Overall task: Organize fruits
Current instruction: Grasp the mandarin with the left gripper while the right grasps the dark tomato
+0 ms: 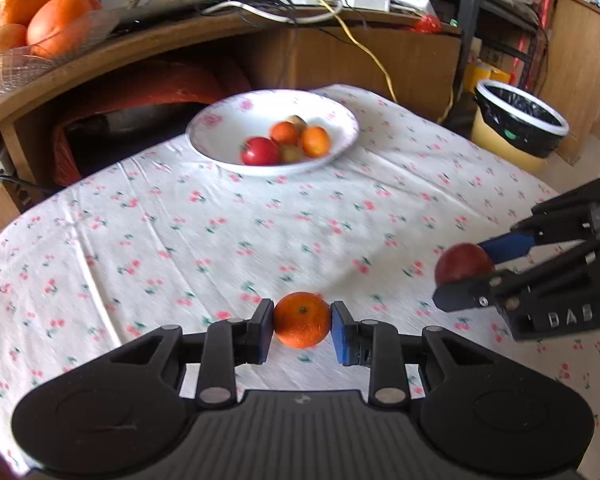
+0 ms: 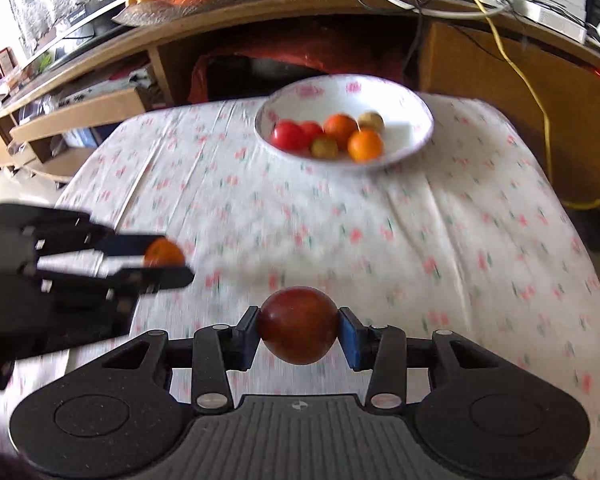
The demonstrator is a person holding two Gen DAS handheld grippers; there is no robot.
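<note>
- Your left gripper [image 1: 302, 320] is clenched on a mandarin [image 1: 302, 320], lifted for carrying to the floral bowl [image 1: 220, 120].
- Your right gripper [image 2: 298, 330] grasps a dark red fruit [image 2: 298, 330] likewise.

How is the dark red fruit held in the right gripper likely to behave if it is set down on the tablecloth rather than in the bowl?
The dark red fruit is round and smooth-skinned, so it would probably roll on the tablecloth, though the cloth's wrinkles may slow it. The right gripper pinches it only at two sides, so its glossy skin could slip. The white bowl would likely contain it.
</note>
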